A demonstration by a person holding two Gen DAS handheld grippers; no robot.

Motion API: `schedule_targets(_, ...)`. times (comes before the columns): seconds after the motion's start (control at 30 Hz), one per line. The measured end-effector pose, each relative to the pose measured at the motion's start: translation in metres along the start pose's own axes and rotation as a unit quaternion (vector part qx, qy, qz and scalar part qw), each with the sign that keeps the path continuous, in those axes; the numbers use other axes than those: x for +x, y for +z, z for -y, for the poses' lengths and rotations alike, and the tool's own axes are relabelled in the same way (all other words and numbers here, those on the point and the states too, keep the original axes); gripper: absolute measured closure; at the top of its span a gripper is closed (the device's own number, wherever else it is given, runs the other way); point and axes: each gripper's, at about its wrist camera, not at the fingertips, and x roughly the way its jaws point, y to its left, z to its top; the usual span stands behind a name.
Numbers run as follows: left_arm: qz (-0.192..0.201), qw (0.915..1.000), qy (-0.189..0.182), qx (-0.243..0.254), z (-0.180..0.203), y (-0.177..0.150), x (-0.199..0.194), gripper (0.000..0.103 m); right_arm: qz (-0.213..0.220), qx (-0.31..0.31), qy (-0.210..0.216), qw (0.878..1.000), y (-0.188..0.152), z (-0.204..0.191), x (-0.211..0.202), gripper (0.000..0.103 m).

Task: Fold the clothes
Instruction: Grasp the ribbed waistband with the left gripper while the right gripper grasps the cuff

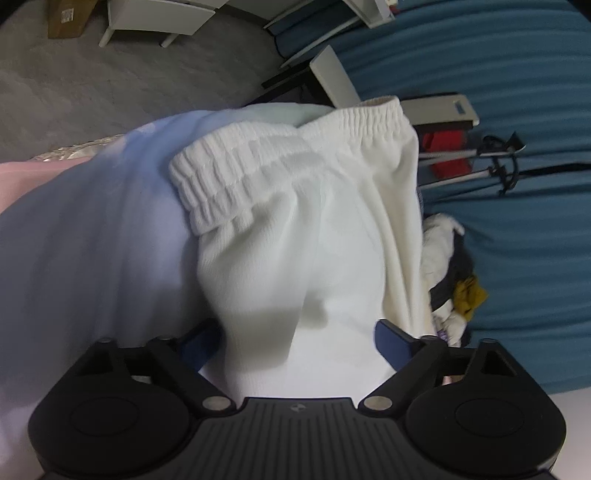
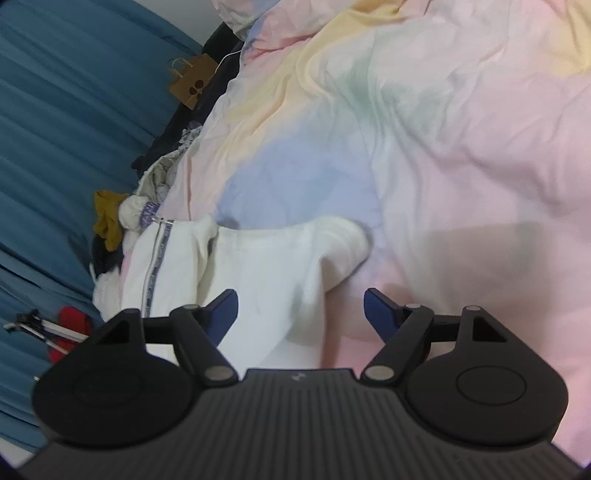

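A white knit garment (image 1: 295, 240) with a ribbed elastic waistband (image 1: 280, 155) lies on the pastel bedsheet (image 1: 92, 240). My left gripper (image 1: 299, 339) is open, and the cloth bulges between its blue fingers (image 1: 393, 341); no grip shows. In the right wrist view the same white garment (image 2: 266, 273) lies folded over near the bed's left edge. My right gripper (image 2: 301, 314) is open just above its near edge, with the left finger (image 2: 221, 314) over the cloth and the right one over the pink sheet (image 2: 461, 166).
A pile of other clothes (image 2: 122, 221), with a mustard piece and dark pieces, lies at the bed's edge by the blue curtain (image 2: 74, 110). A cardboard tag (image 2: 192, 83) hangs there. A red item and a tripod (image 1: 480, 162) stand by the curtain; white furniture (image 1: 155, 18) stands on grey carpet.
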Motion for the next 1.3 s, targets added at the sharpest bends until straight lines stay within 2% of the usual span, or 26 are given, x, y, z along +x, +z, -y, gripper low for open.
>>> schedule_targets(0.07, 0.0, 1.0, -0.008, -0.002, -0.002, 0.001, 0.002, 0.026, -0.017, 0.01, 0.012, 1.0, 0.0, 0.0, 0.014, 0.03)
schedule_targets(0.13, 0.001, 1.0, -0.003, 0.003, 0.0, -0.001, 0.005, 0.044, -0.024, 0.005, 0.008, 1.0, -0.003, -0.004, 0.027, 0.042)
schedule_targets(0.17, 0.001, 1.0, 0.001, 0.007, 0.001, -0.003, 0.007, 0.049, -0.022, -0.005, 0.003, 1.0, -0.004, -0.007, 0.031, 0.056)
schedule_targets(0.2, 0.002, 1.0, 0.001, 0.007, 0.001, -0.003, 0.007, 0.061, -0.015, -0.019, -0.006, 1.0, -0.005, -0.011, 0.034, 0.072)
schedule_targets(0.23, 0.002, 1.0, 0.002, 0.007, 0.001, -0.003, 0.007, 0.071, -0.009, -0.033, -0.015, 0.999, -0.006, -0.015, 0.036, 0.081)
schedule_targets(0.27, 0.003, 1.0, 0.002, 0.007, 0.001, -0.003, 0.007, 0.075, 0.0, -0.05, -0.023, 0.998, -0.006, -0.019, 0.036, 0.092)
schedule_targets(0.33, 0.006, 0.9998, -0.008, 0.015, 0.005, -0.002, 0.007, 0.085, 0.015, -0.074, -0.022, 0.997, -0.007, -0.025, 0.031, 0.094)
schedule_targets(0.43, 0.026, 0.999, -0.02, 0.029, 0.009, -0.004, 0.0, 0.094, 0.039, -0.086, -0.002, 0.996, -0.004, -0.032, 0.015, 0.095)
schedule_targets(0.53, 0.044, 0.9978, -0.03, 0.038, 0.011, -0.009, -0.01, 0.097, 0.07, -0.096, 0.018, 0.993, -0.003, -0.037, -0.004, 0.097)
schedule_targets(0.73, 0.092, 0.9895, -0.091, 0.064, 0.022, -0.02, -0.051, 0.099, 0.108, -0.103, 0.037, 0.988, -0.003, -0.041, -0.037, 0.097)
schedule_targets(0.9, 0.085, 0.988, -0.117, 0.053, 0.054, -0.002, -0.05, 0.099, 0.132, -0.123, 0.057, 0.982, 0.003, -0.077, -0.048, 0.097)
schedule_targets(1.0, 0.08, 0.9887, -0.118, 0.046, 0.082, 0.022, -0.035, 0.099, 0.137, -0.155, 0.054, 0.977, 0.012, -0.119, -0.038, 0.097)
schedule_targets(1.13, 0.084, 0.989, -0.107, 0.058, 0.131, 0.058, 0.005, 0.099, 0.149, -0.186, 0.051, 0.97, 0.023, -0.181, -0.007, 0.097)
schedule_targets(1.3, 0.087, 0.9899, -0.078, 0.08, 0.181, 0.106, 0.101, 0.099, 0.159, -0.23, 0.029, 0.96, 0.03, -0.247, 0.069, 0.097)
